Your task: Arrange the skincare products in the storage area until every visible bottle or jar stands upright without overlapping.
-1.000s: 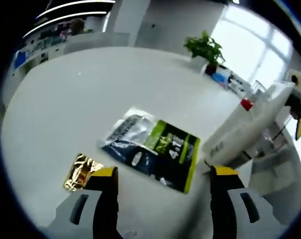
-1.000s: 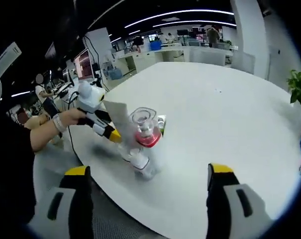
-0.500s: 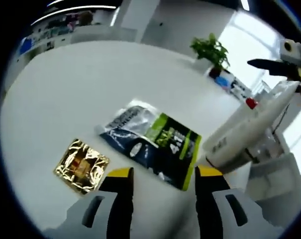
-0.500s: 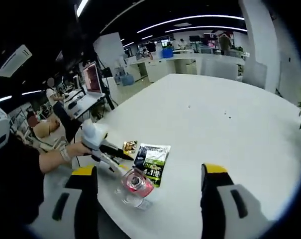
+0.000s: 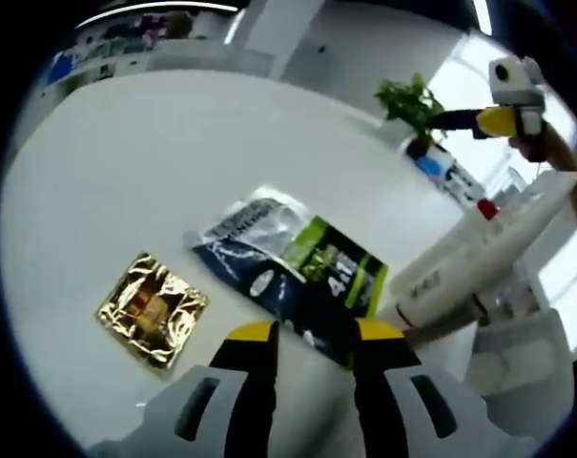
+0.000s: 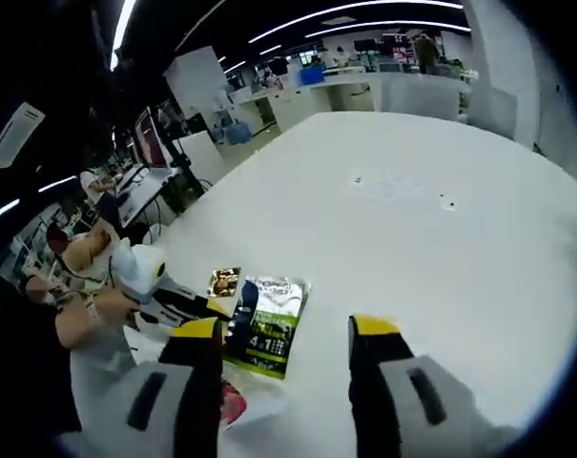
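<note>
My left gripper view sits low and close over the white table (image 5: 126, 162), looking across it toward bright windows; the green-and-navy pouch (image 5: 298, 272) and gold sachet (image 5: 152, 310) lie just ahead. My right gripper view looks down from higher and farther back, facing the open office. Both share the pouch (image 6: 266, 324), sachet (image 6: 223, 282) and table (image 6: 412, 219).

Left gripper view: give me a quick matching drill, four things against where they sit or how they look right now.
Things:
1. gold sachet
2. green-and-navy pouch
3. white bottle
4. potted plant

States:
A. lying tilted at the table's right edge, red cap
B. flat on the table, left of the pouch
C. far side of the table, by the window
D. flat, just ahead of the left claw

Pairs: 1-B, 2-D, 3-A, 4-C
</note>
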### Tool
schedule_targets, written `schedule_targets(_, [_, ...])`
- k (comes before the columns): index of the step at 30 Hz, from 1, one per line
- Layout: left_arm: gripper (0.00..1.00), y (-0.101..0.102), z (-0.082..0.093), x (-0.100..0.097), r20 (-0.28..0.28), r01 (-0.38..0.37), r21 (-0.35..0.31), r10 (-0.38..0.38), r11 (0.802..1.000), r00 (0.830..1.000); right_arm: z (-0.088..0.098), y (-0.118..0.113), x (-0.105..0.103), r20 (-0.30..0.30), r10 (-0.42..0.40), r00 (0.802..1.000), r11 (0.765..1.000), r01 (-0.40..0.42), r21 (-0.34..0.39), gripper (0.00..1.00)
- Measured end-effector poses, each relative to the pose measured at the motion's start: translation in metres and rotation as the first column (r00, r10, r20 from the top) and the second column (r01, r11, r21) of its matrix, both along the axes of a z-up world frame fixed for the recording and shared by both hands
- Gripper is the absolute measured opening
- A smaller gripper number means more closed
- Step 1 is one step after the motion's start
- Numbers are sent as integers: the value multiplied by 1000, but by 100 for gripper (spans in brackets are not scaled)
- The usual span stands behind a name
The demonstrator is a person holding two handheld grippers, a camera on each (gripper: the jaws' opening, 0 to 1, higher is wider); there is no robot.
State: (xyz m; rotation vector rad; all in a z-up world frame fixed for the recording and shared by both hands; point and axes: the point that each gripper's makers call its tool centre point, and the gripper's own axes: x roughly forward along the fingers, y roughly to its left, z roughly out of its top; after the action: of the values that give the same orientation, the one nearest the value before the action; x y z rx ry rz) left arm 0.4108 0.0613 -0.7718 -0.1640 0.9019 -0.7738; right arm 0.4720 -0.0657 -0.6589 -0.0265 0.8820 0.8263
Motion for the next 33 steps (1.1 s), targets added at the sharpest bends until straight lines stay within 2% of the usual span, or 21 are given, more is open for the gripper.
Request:
schedule_targets(6, [23, -1, -1, -1, -12, -15, -17, 15, 1000, 1000, -27, 18, -6, -45, 57, 997, 997, -59, -49, 42])
schedule_targets(10, [22, -1, -1, -1, -18, -33, -26, 33, 999, 999, -42, 25, -8, -86, 85, 993, 993, -92, -72, 35])
schedule_targets(15, [21, -2, -1, -1, -18, -36, -36, 36, 999, 999, -75, 29, -20, -194, 133, 972, 979, -159, -129, 36])
schedule_targets(20, [20, -2, -1, -1, -25, -51, -41, 50, 998, 998, -96, 30, -20, -245, 152, 957, 969, -193, -153, 31])
schedule_targets(24, [20, -2, -2, 0, -24, -47, -45, 46, 998, 999, -105, 31, -20, -261, 168, 950, 960, -219, -176, 30])
schedule_targets(33, [18, -2, -4, 1, -29, -56, -57, 55, 997, 998, -119, 37, -21, -309, 182, 934, 957, -240, -164, 25])
